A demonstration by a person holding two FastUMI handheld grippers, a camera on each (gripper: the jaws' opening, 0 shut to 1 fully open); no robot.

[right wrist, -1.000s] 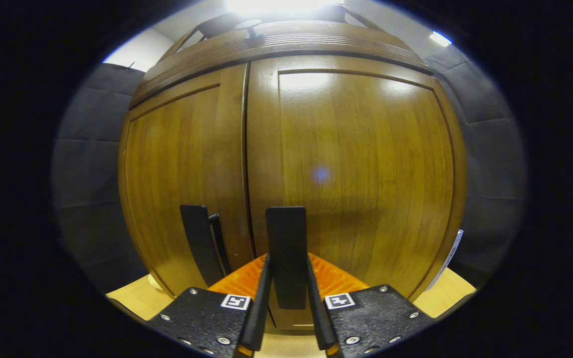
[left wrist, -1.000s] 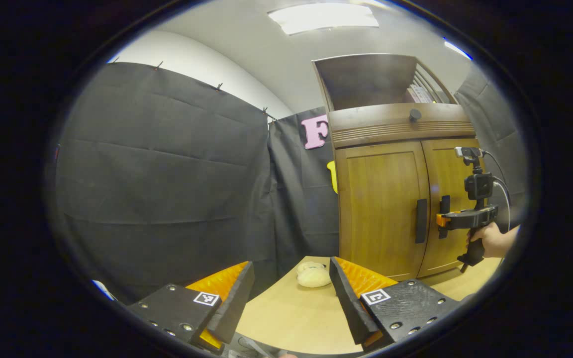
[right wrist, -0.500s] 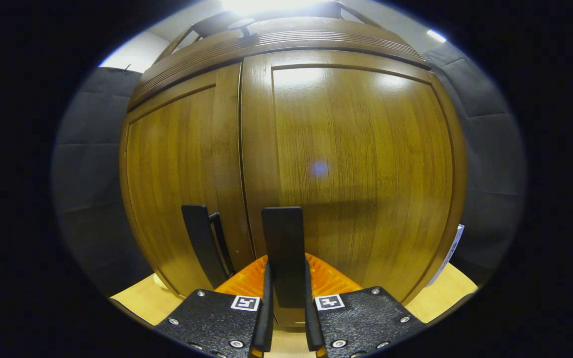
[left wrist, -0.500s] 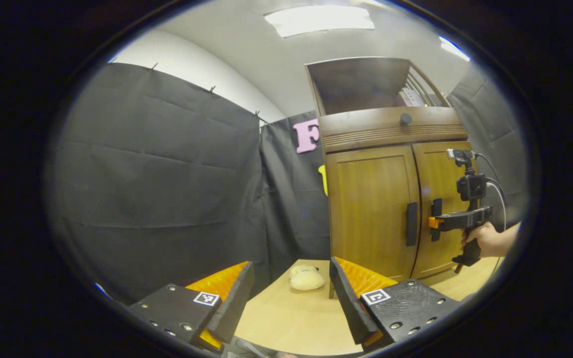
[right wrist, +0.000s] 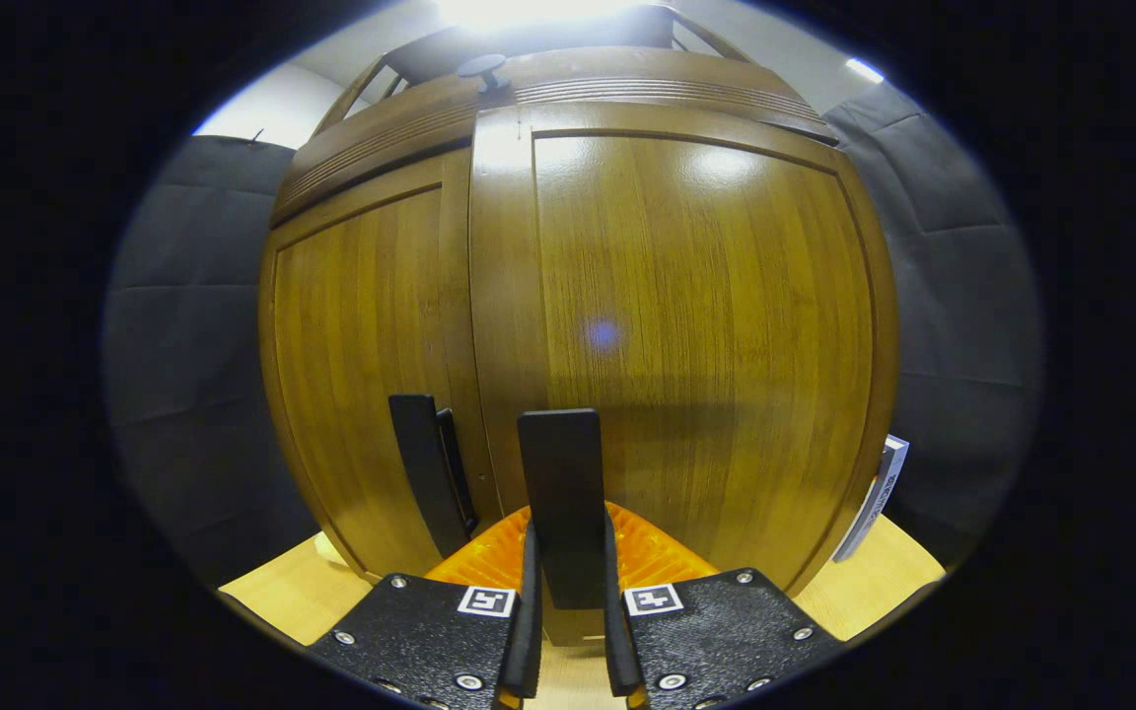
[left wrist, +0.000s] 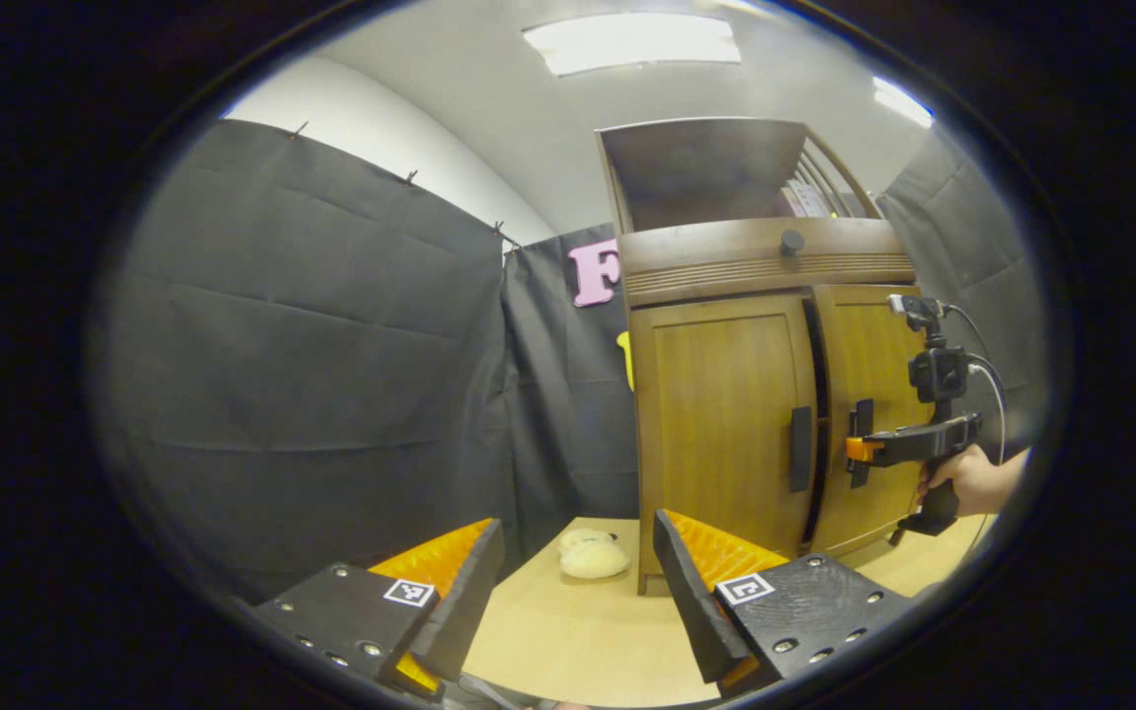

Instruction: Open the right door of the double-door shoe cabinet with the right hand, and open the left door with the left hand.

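Note:
The wooden shoe cabinet stands on the table, right of centre in the left gripper view. Its left door is closed, with a dark vertical handle. The right door stands slightly ajar, with a dark gap beside it. A hand holds my right gripper, which is shut on the right door's handle. In the right gripper view that handle stands clamped between both fingers of the right gripper, with the left door's handle beside it. My left gripper hangs open and empty, well short of the cabinet.
A cream plush object lies on the wooden table by the cabinet's left foot. The cabinet's top lid is raised above a round knob. Black cloth walls the booth. A white tag hangs at the cabinet's right side.
The right door has swung a little outward with the right gripper on its handle, and a dark gap now shows between the doors. The left gripper stays open.

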